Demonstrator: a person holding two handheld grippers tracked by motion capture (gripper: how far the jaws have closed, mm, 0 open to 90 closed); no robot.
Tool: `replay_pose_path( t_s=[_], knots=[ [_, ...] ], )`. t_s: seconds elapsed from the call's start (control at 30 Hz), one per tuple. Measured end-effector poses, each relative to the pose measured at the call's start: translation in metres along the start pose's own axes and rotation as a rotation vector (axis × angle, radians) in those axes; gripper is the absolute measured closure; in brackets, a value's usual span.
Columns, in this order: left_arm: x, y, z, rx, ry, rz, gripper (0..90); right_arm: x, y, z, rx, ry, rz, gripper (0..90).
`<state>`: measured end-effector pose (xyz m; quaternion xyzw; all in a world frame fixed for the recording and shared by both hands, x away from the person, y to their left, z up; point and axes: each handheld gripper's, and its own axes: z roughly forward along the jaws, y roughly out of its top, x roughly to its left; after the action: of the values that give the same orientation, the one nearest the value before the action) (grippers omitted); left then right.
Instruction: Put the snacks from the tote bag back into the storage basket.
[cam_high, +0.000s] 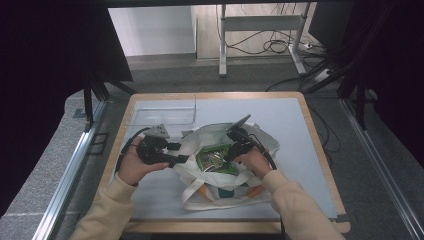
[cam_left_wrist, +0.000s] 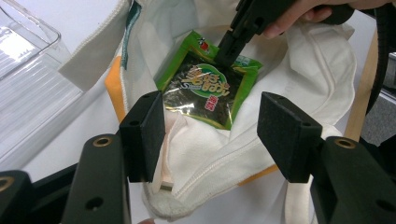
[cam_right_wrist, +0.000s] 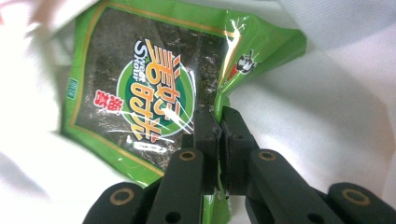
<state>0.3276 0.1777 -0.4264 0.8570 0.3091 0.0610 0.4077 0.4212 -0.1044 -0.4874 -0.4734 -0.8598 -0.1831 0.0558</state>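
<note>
Your right gripper (cam_right_wrist: 218, 122) is clenched on the green seaweed packet (cam_right_wrist: 140, 88) edge inside the white tote bag (cam_left_wrist: 205, 158), whose rim sits between your left gripper's (cam_left_wrist: 210, 135) spread, released jaws.

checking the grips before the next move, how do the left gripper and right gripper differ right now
The left gripper has its jaws wide apart, spanning the white bag's rim; the right gripper is shut on the edge of the green snack packet. The left one stays at the bag's opening, while the right one reaches down inside the bag. Both are black two-jaw grippers, each in a hand.
</note>
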Motion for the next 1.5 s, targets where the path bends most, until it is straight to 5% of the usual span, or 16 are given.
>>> replay_pose_path(
  t_s=[1.5],
  knots=[
    [0.0, 0.0, 0.0, -0.001, 0.002, -0.001, 39.9, 0.011, -0.02, -0.117, -0.276, -0.041, -0.268, 88.6]
  ],
)
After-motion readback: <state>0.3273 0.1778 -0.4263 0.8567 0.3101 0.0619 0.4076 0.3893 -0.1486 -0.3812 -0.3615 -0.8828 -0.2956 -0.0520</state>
